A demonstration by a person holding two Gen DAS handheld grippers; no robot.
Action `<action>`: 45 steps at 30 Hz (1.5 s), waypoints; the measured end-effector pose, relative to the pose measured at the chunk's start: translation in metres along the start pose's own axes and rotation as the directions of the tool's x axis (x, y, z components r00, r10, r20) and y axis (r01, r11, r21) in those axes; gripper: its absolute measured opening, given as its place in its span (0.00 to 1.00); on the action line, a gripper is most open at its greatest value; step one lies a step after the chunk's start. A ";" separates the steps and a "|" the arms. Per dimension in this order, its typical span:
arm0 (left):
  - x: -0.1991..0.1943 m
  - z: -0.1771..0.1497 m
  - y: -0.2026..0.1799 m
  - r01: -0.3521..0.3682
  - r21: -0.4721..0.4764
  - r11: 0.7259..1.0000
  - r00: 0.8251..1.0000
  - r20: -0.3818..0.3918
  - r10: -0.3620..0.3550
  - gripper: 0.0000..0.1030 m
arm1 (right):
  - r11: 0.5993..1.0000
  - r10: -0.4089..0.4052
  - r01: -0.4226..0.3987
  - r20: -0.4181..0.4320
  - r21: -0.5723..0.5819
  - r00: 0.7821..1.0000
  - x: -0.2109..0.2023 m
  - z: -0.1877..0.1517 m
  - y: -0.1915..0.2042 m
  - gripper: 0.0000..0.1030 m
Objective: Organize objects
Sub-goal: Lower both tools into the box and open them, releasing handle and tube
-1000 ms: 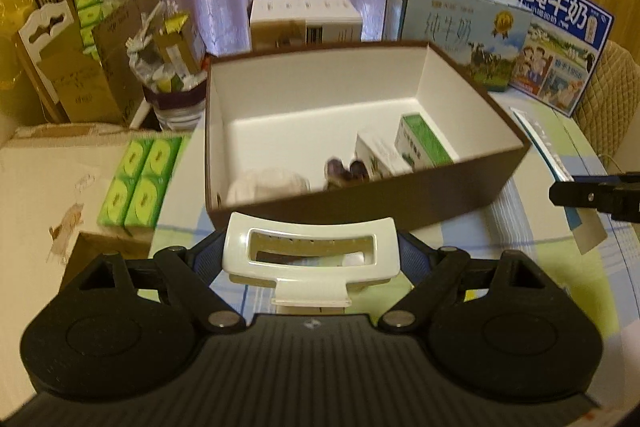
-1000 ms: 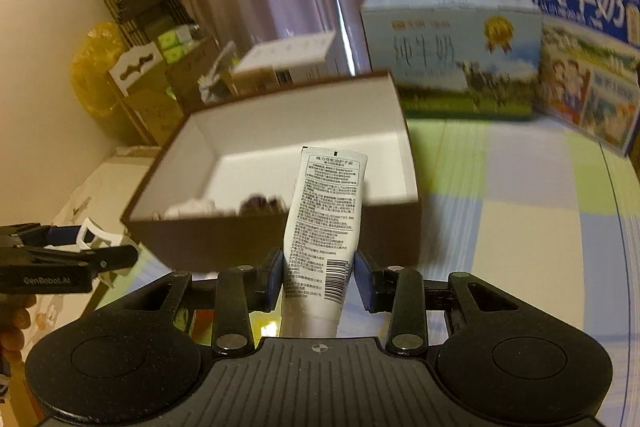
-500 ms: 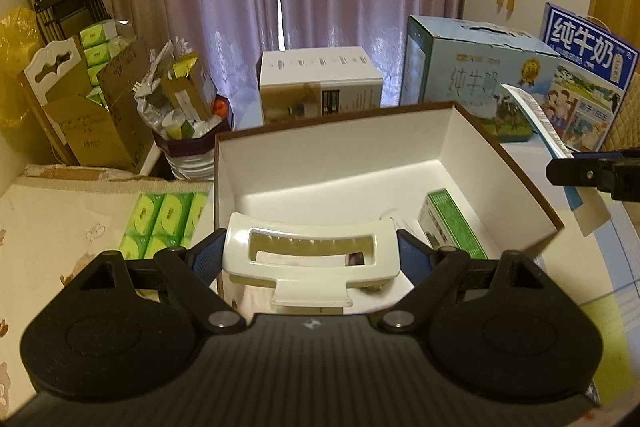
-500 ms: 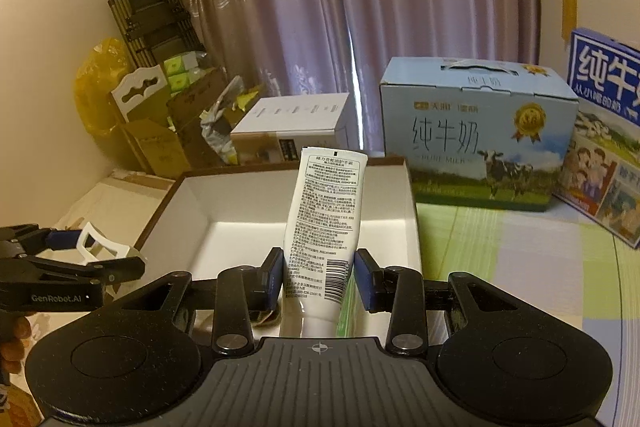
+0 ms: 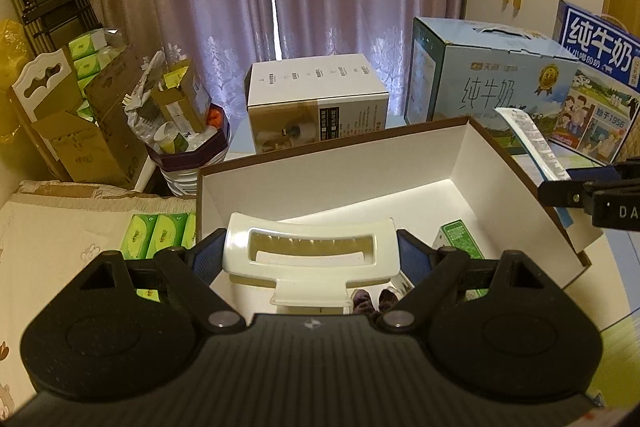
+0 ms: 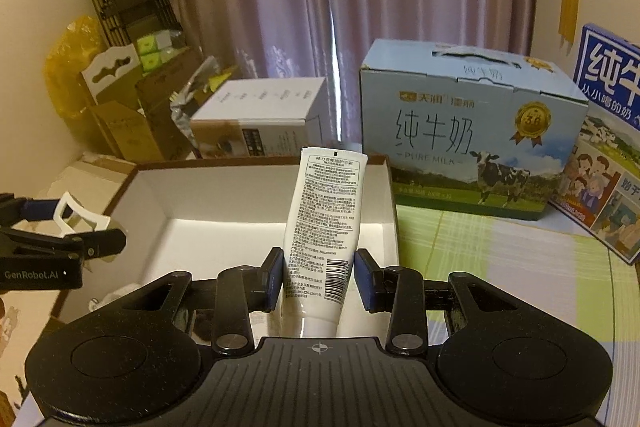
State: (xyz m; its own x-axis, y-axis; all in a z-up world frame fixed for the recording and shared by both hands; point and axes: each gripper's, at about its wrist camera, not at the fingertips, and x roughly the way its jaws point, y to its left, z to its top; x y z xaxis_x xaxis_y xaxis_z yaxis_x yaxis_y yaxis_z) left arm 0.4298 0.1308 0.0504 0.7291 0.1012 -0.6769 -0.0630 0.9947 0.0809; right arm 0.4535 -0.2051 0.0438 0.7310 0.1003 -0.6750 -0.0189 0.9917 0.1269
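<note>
1. Far left, a cardboard carton (image 5: 76, 143) with green packs stands by the wall, next to a tub (image 5: 188, 155) full of wrappers.
2. Green tissue packs (image 5: 158, 237) lie on the cloth just left of the box.
3. The left gripper (image 5: 311, 259) has its jaws spread wide and pressed on the ends of a white hair claw (image 5: 311, 253), held crosswise over the near left part of the box.
4. The brown box (image 5: 400, 163), white inside, sits open on the table; a green carton (image 5: 460, 243) and small dark items (image 5: 372, 297) lie on its floor.
5. A white carton (image 5: 316, 99) stands behind the box.
6. The right gripper (image 6: 318, 279) has its jaws drawn narrow, clamping a white tube (image 6: 326, 211) near its cap end; the tube tilts up over the box's near right side.
7. Behind, on the checked cloth (image 6: 500, 267), stand a blue milk case (image 6: 472, 131) and a second milk case (image 6: 604, 147) at far right.
</note>
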 end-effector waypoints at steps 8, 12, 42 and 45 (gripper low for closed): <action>0.036 0.006 -0.001 -0.015 0.028 0.999 0.999 -0.043 0.016 0.83 | 0.999 -0.038 0.037 -0.051 -0.029 0.998 0.035 0.002 -0.004 0.34; 0.056 0.008 0.000 -0.024 0.039 0.999 0.997 -0.075 0.027 0.83 | 0.997 -0.057 0.053 -0.076 -0.056 0.995 0.053 0.003 -0.003 0.34; 0.124 0.008 0.004 -0.054 0.053 0.997 0.984 -0.164 0.062 0.83 | 0.983 -0.114 0.094 -0.119 -0.159 0.986 0.116 0.004 -0.003 0.35; 0.127 0.009 0.003 -0.051 0.051 0.997 0.984 -0.168 0.059 0.83 | 0.982 -0.122 0.104 -0.106 -0.155 0.987 0.116 0.006 -0.003 0.35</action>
State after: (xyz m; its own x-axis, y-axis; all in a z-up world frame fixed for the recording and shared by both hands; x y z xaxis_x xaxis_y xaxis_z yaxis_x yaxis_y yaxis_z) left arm 0.5282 0.1469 -0.0288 0.5994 0.1607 -0.7842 -0.0649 0.9862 0.1524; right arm 0.5425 -0.1973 -0.0305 0.6517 -0.0131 -0.7584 -0.0483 0.9971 -0.0587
